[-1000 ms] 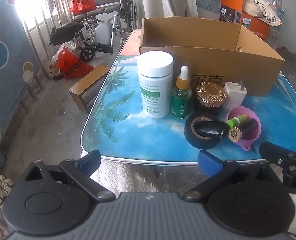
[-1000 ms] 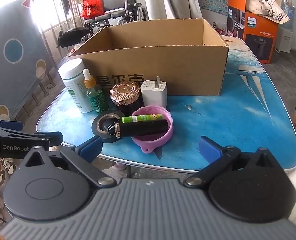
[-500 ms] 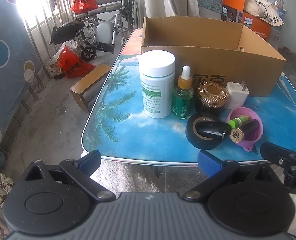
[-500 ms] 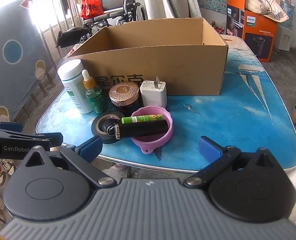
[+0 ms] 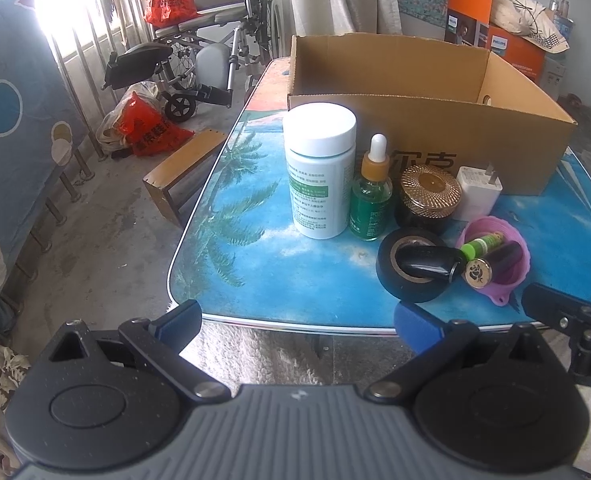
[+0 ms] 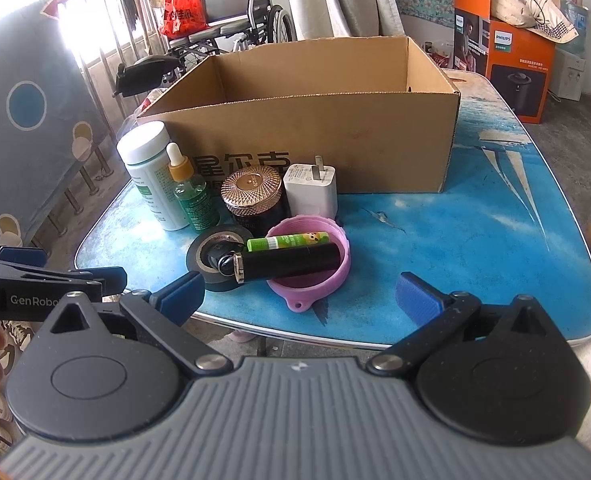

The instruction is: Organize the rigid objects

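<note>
Left gripper and right gripper: jaws apart, empty, at the near edge of the blue printed table. Near edge: black tape roll, pink bowl. Behind these: white bottle, dropper bottle, open cardboard box. Beyond: concrete floor, wheelchair, orange carton.

"PHILIPS" on orange carton
</note>
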A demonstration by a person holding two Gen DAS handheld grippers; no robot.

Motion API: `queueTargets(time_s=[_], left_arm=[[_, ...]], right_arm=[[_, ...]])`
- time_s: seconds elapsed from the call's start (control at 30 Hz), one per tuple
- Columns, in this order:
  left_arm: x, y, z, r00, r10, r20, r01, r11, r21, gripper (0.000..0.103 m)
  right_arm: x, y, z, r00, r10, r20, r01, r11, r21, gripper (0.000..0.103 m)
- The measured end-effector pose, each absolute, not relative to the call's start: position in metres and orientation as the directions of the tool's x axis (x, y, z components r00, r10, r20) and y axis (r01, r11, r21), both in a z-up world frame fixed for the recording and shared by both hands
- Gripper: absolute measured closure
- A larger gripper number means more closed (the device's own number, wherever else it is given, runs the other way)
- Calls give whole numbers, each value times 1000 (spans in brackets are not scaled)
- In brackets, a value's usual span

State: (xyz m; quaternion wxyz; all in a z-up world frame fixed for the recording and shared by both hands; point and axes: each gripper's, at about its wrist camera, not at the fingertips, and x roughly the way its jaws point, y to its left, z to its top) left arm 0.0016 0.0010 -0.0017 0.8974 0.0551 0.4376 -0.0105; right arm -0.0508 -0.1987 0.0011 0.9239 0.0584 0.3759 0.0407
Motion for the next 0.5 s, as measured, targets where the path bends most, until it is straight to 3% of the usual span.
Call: queueTargets(time_s=[0.5], left_arm=[[2, 1, -1, 616, 30, -787, 67, 994, 90, 0]], right_arm=[[-50, -197, 1, 713, 123, -691, -37, 990, 138, 1]])
